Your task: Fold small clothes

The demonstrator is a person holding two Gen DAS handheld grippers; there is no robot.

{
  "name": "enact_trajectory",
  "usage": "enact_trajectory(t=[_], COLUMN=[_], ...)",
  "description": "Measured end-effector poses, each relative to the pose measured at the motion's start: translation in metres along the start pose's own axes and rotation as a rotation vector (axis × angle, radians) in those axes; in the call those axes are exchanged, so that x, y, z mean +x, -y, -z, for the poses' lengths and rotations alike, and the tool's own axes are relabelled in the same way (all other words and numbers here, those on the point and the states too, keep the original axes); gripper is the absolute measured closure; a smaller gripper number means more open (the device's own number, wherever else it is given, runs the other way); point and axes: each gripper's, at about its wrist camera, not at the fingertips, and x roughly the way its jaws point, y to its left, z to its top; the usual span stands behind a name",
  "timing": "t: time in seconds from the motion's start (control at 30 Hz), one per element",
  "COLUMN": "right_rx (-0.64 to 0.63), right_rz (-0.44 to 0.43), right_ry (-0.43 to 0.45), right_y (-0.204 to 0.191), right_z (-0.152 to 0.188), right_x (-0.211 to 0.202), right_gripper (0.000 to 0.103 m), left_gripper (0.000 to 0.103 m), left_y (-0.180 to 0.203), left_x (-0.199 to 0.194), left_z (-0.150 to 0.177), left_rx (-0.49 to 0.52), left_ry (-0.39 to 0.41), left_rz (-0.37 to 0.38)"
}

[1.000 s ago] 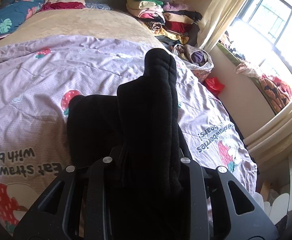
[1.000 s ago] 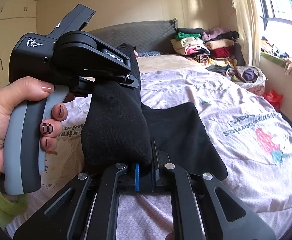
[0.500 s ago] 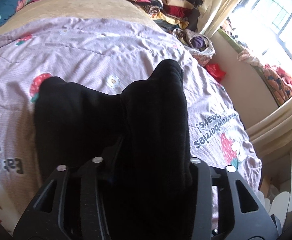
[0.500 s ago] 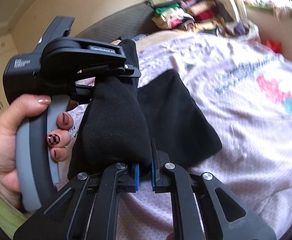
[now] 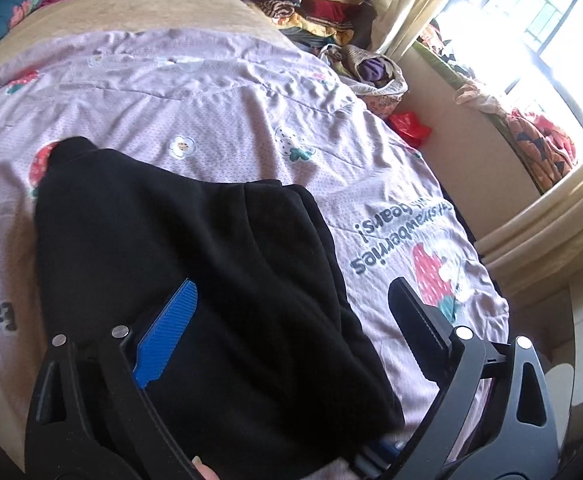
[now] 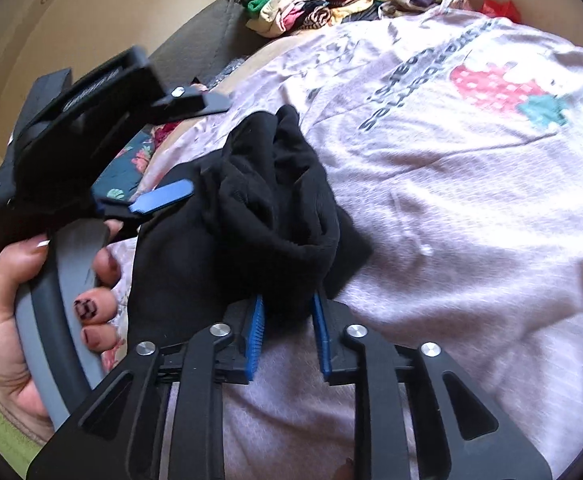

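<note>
The bed's quilt (image 5: 251,112) reads "strawberries". On it lies the folded black garment (image 5: 195,280); both the left tool (image 5: 291,312) and the right tool (image 6: 287,320) have just been opening, released, cloth between.

Folded garment on the bed, a gripper at either side of it

The garment (image 5: 195,280) lies on the quilt (image 5: 251,120), its near edge between the fingers of the left gripper (image 5: 291,328). The right gripper (image 6: 287,332) sits at its other end (cloth bunched between the pads there). Behind, at the head of the bed, a stack of clothes (image 5: 311,0); a bag (image 5: 371,76) lies beside the bed, below the window (image 5: 531,32).
</note>
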Motion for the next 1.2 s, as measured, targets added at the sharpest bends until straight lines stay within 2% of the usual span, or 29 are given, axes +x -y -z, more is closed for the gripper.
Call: enact_trajectory(t=[0.03,0.13,0.2,0.47,0.57,0.77,0.97,1.2], right_rx=[-0.015,-0.039,-0.061,-0.214,-0.260,-0.363,-0.424,-0.433], right_rz=[0.030,0.060,0.082,0.147,0.150,0.189,0.223,0.248], right_ry=[0.016,0.055,0.089,0.203,0.219,0.226,0.218,0.185], right_y=[-0.001,0.001,0.001,-0.010,-0.016,-0.031,-0.038,-0.033], right_z=[0.002,0.005,0.007,0.016,0.025,0.050,0.072,0.084], right_x=[-0.007,-0.031,-0.050,-0.110,-0.121,-0.133,-0.136,-0.129], right_gripper=[0.065,0.062,0.053,0.016,0.011,0.006,0.005,0.005], left_gripper=[0.013,0.013,0.010,0.010,0.010,0.010,0.009,0.009], left_y=[0.000,-0.002,-0.002,-0.002,-0.004,-0.011,-0.022,-0.036], left_x=[-0.007,-0.029,-0.045,-0.110,-0.128,-0.149,-0.152,-0.147], left_z=[0.003,0.012,0.019,0.063,0.084,0.126,0.164,0.202], left_rx=[0.004,0.015,0.028,0.089,0.110,0.129,0.111,0.070], left_ry=[0.009,0.034,0.054,0.153,0.178,0.219,0.212,0.167], left_rz=[-0.001,-0.002,-0.005,-0.033,-0.052,-0.113,-0.127,-0.123])
